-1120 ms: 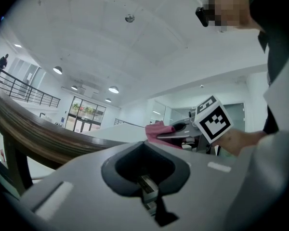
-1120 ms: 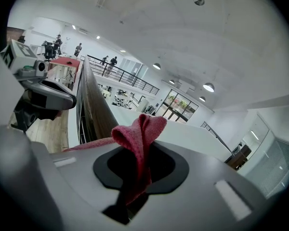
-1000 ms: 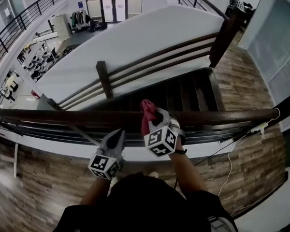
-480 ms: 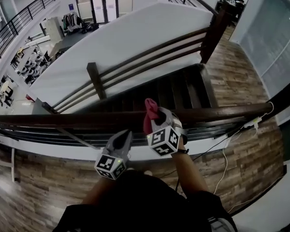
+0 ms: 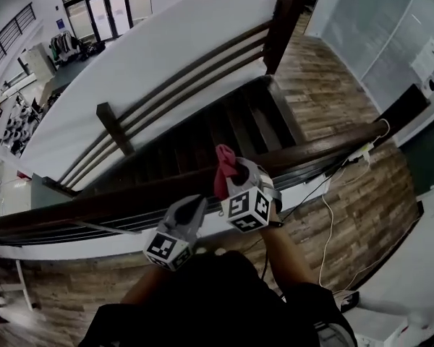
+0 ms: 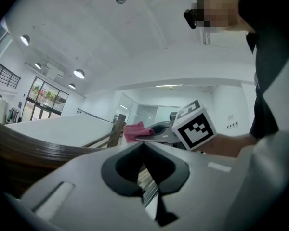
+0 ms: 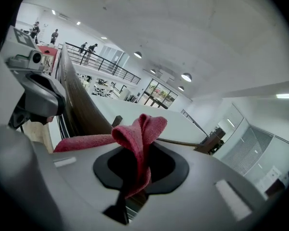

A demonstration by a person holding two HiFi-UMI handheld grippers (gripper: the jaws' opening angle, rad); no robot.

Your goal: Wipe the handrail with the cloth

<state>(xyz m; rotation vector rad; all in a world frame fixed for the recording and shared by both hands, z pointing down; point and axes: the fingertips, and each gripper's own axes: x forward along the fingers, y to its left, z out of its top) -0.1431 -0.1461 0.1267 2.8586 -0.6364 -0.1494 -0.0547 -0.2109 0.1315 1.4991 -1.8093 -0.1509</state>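
Note:
A dark wooden handrail (image 5: 94, 207) slants across the head view from lower left to upper right. My right gripper (image 5: 237, 170) is at the rail, shut on a red cloth (image 5: 221, 172) that sticks up past its tips. In the right gripper view the cloth (image 7: 140, 131) folds over between the jaws, with the handrail (image 7: 79, 105) running off behind it. My left gripper (image 5: 197, 207) sits just left of the right one, close to the rail, shut and empty. The left gripper view has its tips (image 6: 143, 146) together, with the cloth (image 6: 135, 130) and the handrail (image 6: 29, 148) beyond.
Beyond the rail a dark staircase (image 5: 224, 129) drops away, edged by a second wooden railing (image 5: 166, 85) and a white wall. A white cable (image 5: 329, 215) trails over the wood floor at right. Glass partitions (image 5: 390, 27) stand far right; an open atrium lies far left.
The head view has swung, so the rail now slants up to the right. Both grippers stay at the rail side by side, the right one still shut on the cloth.

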